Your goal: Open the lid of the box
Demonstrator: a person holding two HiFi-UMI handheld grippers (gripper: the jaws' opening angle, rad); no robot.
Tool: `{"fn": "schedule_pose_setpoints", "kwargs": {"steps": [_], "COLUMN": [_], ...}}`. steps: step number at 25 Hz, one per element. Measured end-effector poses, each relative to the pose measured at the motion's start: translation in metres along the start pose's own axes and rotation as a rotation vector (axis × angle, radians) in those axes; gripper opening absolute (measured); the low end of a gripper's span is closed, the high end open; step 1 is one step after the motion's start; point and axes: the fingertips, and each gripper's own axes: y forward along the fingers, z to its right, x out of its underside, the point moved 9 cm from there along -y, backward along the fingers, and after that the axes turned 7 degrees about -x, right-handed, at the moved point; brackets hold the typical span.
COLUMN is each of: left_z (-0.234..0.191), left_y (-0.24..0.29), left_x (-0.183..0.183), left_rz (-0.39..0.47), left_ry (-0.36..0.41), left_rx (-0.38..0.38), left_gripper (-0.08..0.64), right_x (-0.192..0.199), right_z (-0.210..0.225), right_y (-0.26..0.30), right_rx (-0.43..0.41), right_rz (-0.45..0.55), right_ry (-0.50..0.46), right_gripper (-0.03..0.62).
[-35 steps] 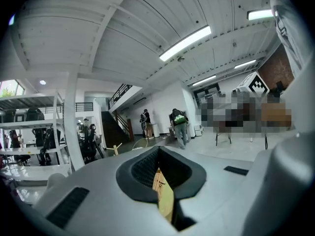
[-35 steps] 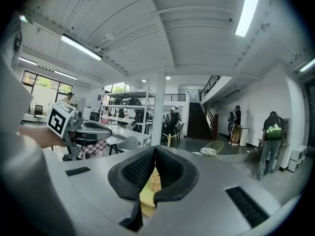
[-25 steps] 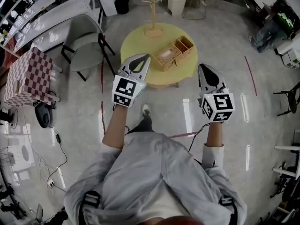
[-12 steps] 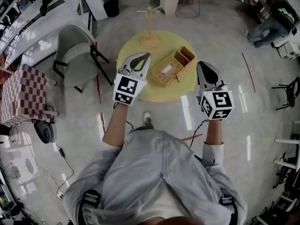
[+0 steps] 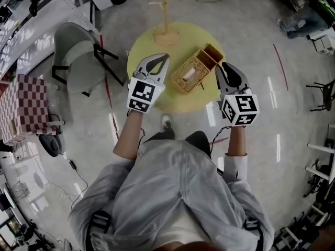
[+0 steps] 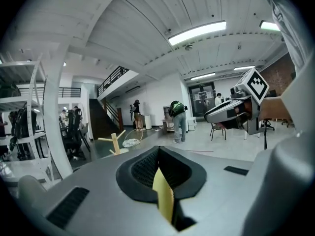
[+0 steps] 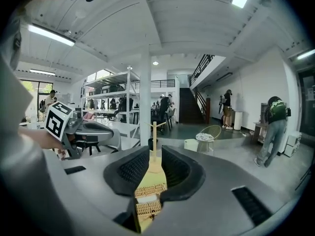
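Round and yellow, the surface (image 5: 138, 46) carries the wicker box (image 5: 194, 72), which lies ahead of and between the two tools, nearer the right tool (image 5: 222, 68). That tool's jaws have just been opening and stand apart on nothing, with the box seen beyond the gap. The left tool (image 5: 163, 59) is held with its jaws together. The lid's free edge should be approached low by the right tool while the body is steadied by the left, so the light box is not dragged or tipped.
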Motion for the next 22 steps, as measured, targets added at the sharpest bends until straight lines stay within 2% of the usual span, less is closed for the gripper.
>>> {"fn": "schedule_pose_setpoints", "kwargs": {"steps": [5, 15, 22], "left_z": [0.006, 0.031, 0.046], "left_y": [0.015, 0.031, 0.03], "left_x": [0.027, 0.082, 0.111], "left_rz": [-0.067, -0.175, -0.233], "left_ry": [-0.034, -0.129, -0.16], "left_rx": [-0.008, -0.075, -0.119], "left_gripper": [0.028, 0.029, 0.028], "right_x": [0.036, 0.128, 0.181], "right_z": [0.013, 0.045, 0.045], "right_y": [0.016, 0.037, 0.059], "right_rx": [-0.041, -0.108, -0.176], "right_rz": [-0.077, -0.24, -0.338], "right_ry": [0.032, 0.127, 0.134], "right_gripper": [0.116, 0.13, 0.14]}}
